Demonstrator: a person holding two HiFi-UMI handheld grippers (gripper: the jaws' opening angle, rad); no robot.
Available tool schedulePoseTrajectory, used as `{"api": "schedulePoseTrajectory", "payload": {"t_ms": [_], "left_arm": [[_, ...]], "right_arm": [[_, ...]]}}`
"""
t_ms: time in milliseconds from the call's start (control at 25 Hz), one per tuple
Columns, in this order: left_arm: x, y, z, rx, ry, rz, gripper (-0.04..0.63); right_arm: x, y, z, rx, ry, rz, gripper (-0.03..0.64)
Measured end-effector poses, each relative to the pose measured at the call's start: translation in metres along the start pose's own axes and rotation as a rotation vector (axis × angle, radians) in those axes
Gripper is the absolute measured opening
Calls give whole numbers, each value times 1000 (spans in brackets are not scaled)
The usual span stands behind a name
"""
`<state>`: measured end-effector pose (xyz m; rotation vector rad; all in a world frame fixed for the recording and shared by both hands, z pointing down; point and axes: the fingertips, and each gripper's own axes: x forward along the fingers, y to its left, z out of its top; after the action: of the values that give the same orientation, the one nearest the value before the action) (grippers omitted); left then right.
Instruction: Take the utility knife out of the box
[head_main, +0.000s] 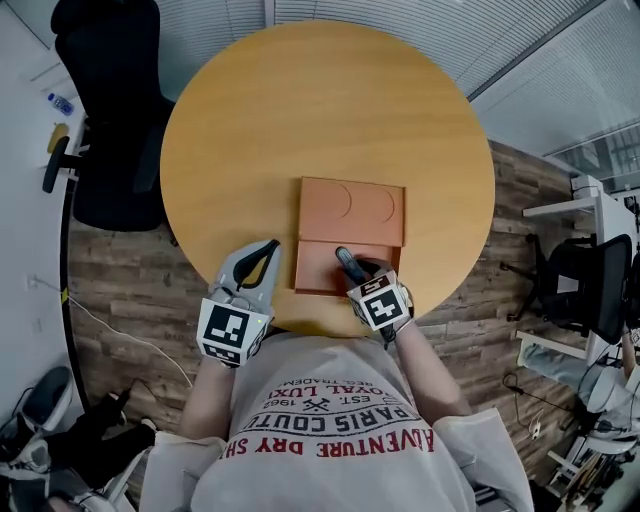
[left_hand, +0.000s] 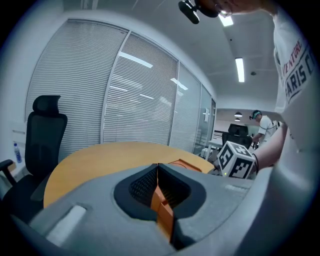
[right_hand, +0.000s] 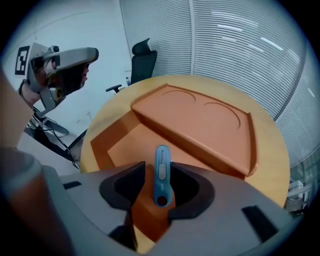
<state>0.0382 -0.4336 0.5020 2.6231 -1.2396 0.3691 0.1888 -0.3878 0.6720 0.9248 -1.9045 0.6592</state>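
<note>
Two handheld grippers at the near edge of a round wooden table (head_main: 300, 110). Orange box (head_main: 315, 268) sits open near that edge, between them. Its lid (head_main: 350, 212) lies flat on the table behind the tray, touching the tray's far side, with two round impressions facing up. Right gripper (head_main: 358, 266) is pitched steeply down into the tray. In the right gripper view its jaws stand wide apart and released, the pads pressing on nothing. Utility knife (right_hand: 161, 160), blue with a slider on its upper face and a round hole at the near end, lies on the tray floor. It is lengthwise between those open jaws, with a gap showing on either side. From the head view the knife cannot be told apart from the jaw tips. Left gripper (head_main: 262, 255) is just left of the box, over bare tabletop and clear of the tray. It points nearly level across the table. In the left gripper view its jaws are pressed together with nothing between them. One marker cube (head_main: 232, 330) rides on the left gripper, another on the right. Black office chair (head_main: 105, 110) stands at the table's far left, on wood-plank floor (head_main: 130, 280).
</note>
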Motion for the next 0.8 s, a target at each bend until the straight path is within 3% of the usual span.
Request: {"api": "schedulePoseTrajectory", "payload": {"t_ms": [360, 800], "left_arm": [[4, 15, -7, -21, 14, 15, 11], [5, 23, -4, -16, 10, 28, 11]], "right_arm": [[23, -9, -10, -57, 151, -19, 163], [26, -9, -5, -57, 189, -21, 146]]}}
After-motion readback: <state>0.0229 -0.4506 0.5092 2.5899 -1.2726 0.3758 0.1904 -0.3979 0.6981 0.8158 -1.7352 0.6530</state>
